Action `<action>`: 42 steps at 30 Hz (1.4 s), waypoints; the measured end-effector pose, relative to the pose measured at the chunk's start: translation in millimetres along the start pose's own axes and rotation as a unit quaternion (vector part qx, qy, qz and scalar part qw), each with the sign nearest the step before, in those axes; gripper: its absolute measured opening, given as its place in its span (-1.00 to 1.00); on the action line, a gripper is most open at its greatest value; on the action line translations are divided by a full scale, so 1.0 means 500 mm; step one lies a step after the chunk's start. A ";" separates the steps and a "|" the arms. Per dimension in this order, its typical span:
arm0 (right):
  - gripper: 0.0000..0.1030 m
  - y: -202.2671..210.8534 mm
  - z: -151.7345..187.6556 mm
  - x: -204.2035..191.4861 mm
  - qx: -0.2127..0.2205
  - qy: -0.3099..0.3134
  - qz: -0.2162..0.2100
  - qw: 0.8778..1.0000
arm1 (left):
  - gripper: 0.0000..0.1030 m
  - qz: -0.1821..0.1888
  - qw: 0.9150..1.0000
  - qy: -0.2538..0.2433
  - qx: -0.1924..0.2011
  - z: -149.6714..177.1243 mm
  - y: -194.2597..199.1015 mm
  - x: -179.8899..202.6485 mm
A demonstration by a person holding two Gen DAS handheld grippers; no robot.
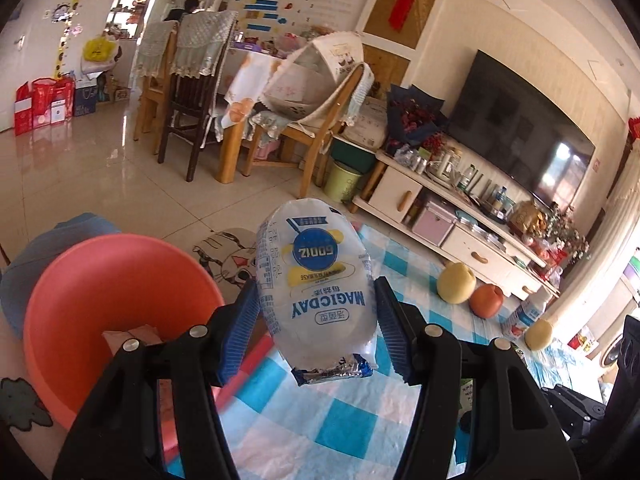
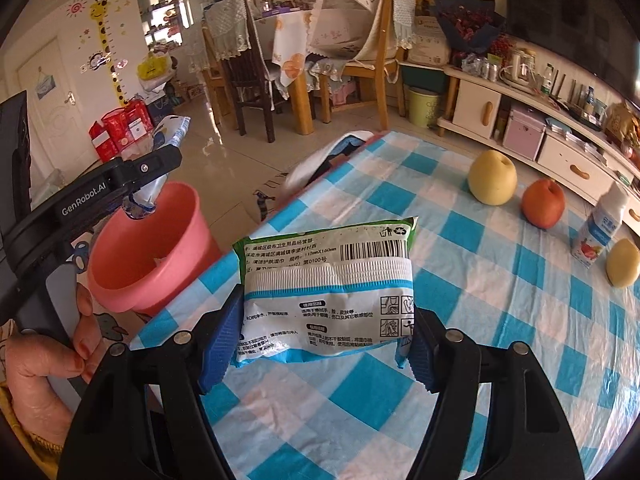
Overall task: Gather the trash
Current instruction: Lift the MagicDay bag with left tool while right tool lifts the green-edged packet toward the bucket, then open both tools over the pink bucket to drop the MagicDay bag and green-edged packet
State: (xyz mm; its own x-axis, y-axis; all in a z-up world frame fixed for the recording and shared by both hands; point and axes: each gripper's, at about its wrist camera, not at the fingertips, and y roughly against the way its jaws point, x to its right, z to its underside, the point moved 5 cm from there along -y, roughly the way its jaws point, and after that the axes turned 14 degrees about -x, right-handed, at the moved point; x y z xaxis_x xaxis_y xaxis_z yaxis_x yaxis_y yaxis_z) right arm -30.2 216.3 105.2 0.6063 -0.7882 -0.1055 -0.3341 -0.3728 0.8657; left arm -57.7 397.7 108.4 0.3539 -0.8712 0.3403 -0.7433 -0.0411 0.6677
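Observation:
My left gripper [image 1: 316, 330] is shut on a clear white-and-blue milk pouch [image 1: 316, 284], held upright in the air beside the pink bin [image 1: 116, 280]. In the right wrist view that left gripper [image 2: 154, 178] carries the pouch [image 2: 170, 130] right above the pink bin [image 2: 148, 256], with a hand [image 2: 36, 356] on its handle. My right gripper [image 2: 324, 340] is shut on a flat green-and-white wet-wipe packet [image 2: 326, 284], held above the blue-checked tablecloth [image 2: 480, 320] near the table's left edge. A scrap of paper [image 1: 132, 338] lies inside the bin.
On the table stand a yellow pear [image 2: 492, 178], a red apple [image 2: 544, 204], a small drink bottle [image 2: 600, 226] and another yellow fruit [image 2: 622, 262]. Beyond are dining chairs [image 2: 244, 76], a green waste bin [image 2: 424, 106] and a TV cabinet [image 2: 520, 120].

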 end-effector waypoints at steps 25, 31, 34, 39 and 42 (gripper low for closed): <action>0.44 -0.222 -0.133 -0.394 -0.050 0.232 0.008 0.971 | 0.15 -0.088 0.976 0.199 0.007 -0.053 0.006 -0.339; 0.69 -0.223 -0.129 -0.374 -0.048 0.210 -0.005 0.977 | 0.46 -0.105 0.974 0.199 -0.014 -0.044 -0.009 -0.341; 0.70 -0.212 -0.123 -0.342 -0.045 0.189 -0.005 0.981 | 0.60 -0.117 0.976 0.183 -0.014 -0.045 -0.010 -0.328; 0.74 -0.184 -0.095 -0.279 -0.041 0.158 0.020 0.986 | 0.69 -0.128 0.980 0.152 -0.004 -0.045 -0.007 -0.296; 0.75 -0.165 -0.075 -0.239 -0.045 0.141 0.037 0.988 | 0.80 -0.119 0.985 0.126 -0.001 -0.047 -0.010 -0.263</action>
State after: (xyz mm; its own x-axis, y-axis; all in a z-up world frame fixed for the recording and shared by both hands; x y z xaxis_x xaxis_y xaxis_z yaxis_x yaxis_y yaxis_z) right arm -47.9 359.5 64.9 0.7637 -0.6394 0.0890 -0.3266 -0.2637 0.9077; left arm -86.9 524.2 75.8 0.6476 -0.6879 0.3277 -0.6218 -0.2286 0.7491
